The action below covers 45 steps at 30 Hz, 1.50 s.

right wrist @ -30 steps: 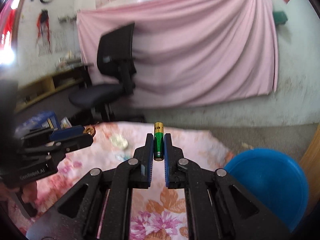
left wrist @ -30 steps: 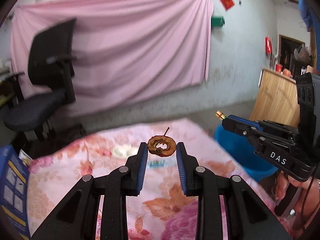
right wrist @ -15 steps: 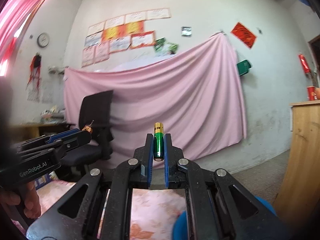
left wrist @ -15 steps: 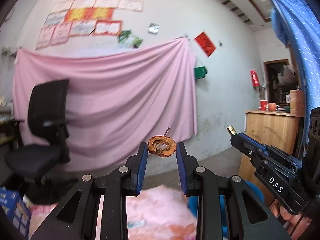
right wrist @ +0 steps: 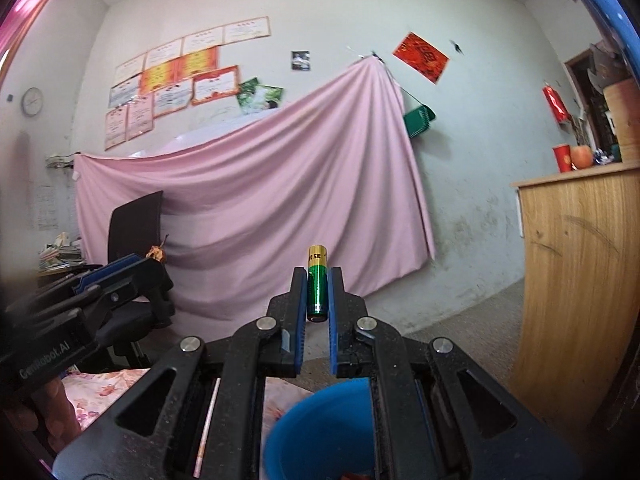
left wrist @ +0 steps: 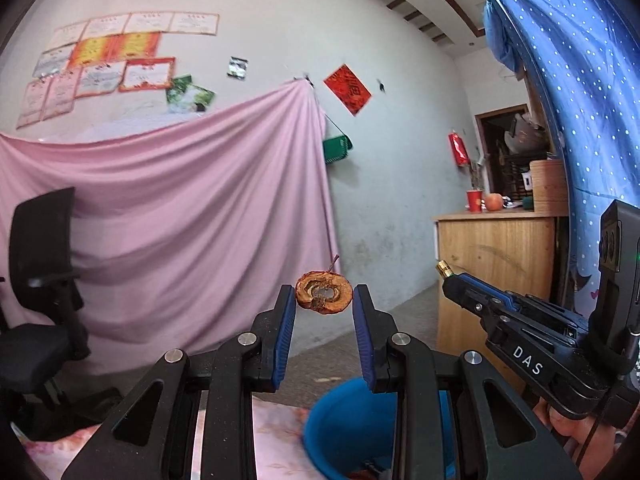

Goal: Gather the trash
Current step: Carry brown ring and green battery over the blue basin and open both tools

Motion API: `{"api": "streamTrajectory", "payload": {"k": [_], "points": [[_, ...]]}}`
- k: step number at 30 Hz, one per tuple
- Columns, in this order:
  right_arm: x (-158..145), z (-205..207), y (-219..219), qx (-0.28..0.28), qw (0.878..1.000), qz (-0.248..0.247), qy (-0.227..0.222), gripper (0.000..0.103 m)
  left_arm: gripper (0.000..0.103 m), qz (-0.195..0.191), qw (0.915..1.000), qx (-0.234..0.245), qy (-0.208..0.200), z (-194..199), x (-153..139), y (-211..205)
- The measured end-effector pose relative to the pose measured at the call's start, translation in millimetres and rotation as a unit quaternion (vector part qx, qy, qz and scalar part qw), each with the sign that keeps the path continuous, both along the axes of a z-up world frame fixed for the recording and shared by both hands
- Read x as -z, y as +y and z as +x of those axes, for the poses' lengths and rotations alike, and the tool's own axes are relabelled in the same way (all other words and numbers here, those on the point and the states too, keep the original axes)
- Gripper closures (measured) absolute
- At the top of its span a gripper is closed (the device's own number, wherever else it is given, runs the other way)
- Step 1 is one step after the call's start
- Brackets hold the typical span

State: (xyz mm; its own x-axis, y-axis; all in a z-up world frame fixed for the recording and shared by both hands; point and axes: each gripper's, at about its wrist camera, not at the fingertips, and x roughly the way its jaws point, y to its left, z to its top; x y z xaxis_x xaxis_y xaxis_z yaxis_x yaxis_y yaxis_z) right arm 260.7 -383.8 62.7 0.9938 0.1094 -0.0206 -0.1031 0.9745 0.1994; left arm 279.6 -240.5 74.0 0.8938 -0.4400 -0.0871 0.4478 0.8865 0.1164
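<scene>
The left gripper (left wrist: 324, 302) is clamped on a dried, browned apple slice (left wrist: 324, 298), a ring-shaped piece with a thin stem pointing up, pinched by its edges between the 2 blue-padded fingers (left wrist: 285, 332) near their tips; the right gripper (right wrist: 318, 280) is clamped on a green and gold battery (right wrist: 317, 284) that stands upright between its blue pads, gold end upward and clear of the fingertips; both grippers are raised and level, facing a pale wall hung with a pink sheet (left wrist: 168, 216); a blue bin (left wrist: 352, 432) sits low in both wrist views, beneath and just ahead of the fingers, with some dark and reddish scraps dimly visible at its bottom; a floral cloth (right wrist: 104, 392) covers the surface at lower left, next to the bin; in the left wrist view the right gripper shows at the right edge, the battery's gold tip (left wrist: 444, 269) poking past its fingers, a hand (left wrist: 568, 428) gripping it below; in the right wrist view the left gripper (right wrist: 154, 258) shows at the left edge with the apple slice at its tip; a black office chair (right wrist: 136, 240) stands before the sheet, and a wooden cabinet (right wrist: 576, 280) stands at the right with a red cup (right wrist: 563, 158) on top.
</scene>
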Motion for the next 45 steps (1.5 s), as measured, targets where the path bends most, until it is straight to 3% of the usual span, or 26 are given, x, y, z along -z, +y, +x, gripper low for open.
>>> {"api": "streamTrajectory", "payload": {"k": [12, 17, 25, 36, 39, 43, 45], "points": [[32.2, 20.6, -23.9, 0.014, 0.995, 0.024, 0.096, 0.07, 0.078, 0.015, 0.9934, 0.016, 0.113, 40.8, 26.9, -36.3], [44.7, 31.4, -31.0, 0.016, 0.991, 0.031, 0.133, 0.07, 0.078, 0.014, 0.9833, 0.022, 0.18, 63.0, 36.0, -41.1], [56.6, 41.9, -39.5, 0.018, 0.984, 0.036, 0.172, 0.07, 0.078, 0.017, 0.9662, 0.029, 0.256, 85.8, 47.3, -44.4], [60.3, 49.7, -43.0, 0.014, 0.981, 0.037, 0.192, 0.069, 0.077, 0.022, 0.9501, 0.032, 0.309, 99.0, 61.3, -48.5], [59.6, 50.3, -45.3, 0.015, 0.98, 0.039, 0.193, 0.069, 0.062, 0.019, 0.9479, 0.025, 0.317, 100.6, 62.7, -42.6], [57.2, 50.2, -45.3, 0.016, 0.98, 0.037, 0.193, 0.067, 0.061, 0.007, 0.9477, 0.016, 0.319, 102.8, 58.8, -30.9], [56.0, 50.2, -44.6, 0.016, 0.981, 0.036, 0.191, 0.064, 0.056, 0.004, 0.948, 0.01, 0.318, 102.7, 56.3, -24.4]]}}
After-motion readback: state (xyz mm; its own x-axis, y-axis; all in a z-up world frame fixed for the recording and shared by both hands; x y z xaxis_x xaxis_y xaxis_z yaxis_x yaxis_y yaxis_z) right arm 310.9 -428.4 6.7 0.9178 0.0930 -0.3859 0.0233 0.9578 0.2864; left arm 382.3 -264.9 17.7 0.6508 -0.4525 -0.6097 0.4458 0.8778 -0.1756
